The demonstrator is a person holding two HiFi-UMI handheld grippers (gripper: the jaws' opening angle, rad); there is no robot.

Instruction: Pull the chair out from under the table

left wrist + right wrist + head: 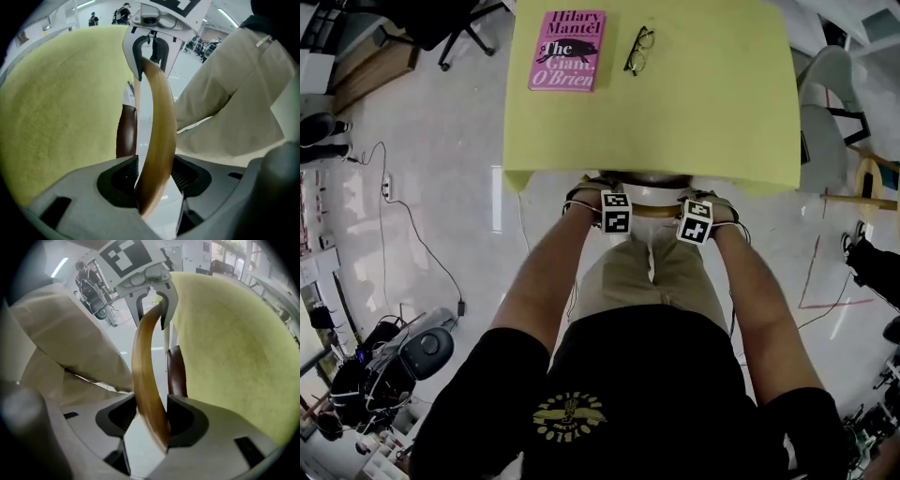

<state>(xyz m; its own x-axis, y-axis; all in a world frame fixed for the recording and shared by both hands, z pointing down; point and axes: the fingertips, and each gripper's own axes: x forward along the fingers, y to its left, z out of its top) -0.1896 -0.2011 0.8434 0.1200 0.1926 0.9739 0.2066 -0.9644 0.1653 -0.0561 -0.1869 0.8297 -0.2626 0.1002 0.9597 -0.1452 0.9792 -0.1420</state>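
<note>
The chair is tucked under the yellow-covered table, and only its curved wooden back rail shows at the table's near edge. My left gripper grips the rail's left end and my right gripper its right end, both pointing steeply down. In the left gripper view the rail runs up between the jaws of my left gripper, and both pads press on it. In the right gripper view the rail sits pinched in my right gripper. A dark brown chair part hangs beside the yellow cloth.
A pink book and glasses lie on the table's far side. My legs in beige trousers stand right behind the rail. A black office chair is at far left, a white chair at right, cables and gear on the floor.
</note>
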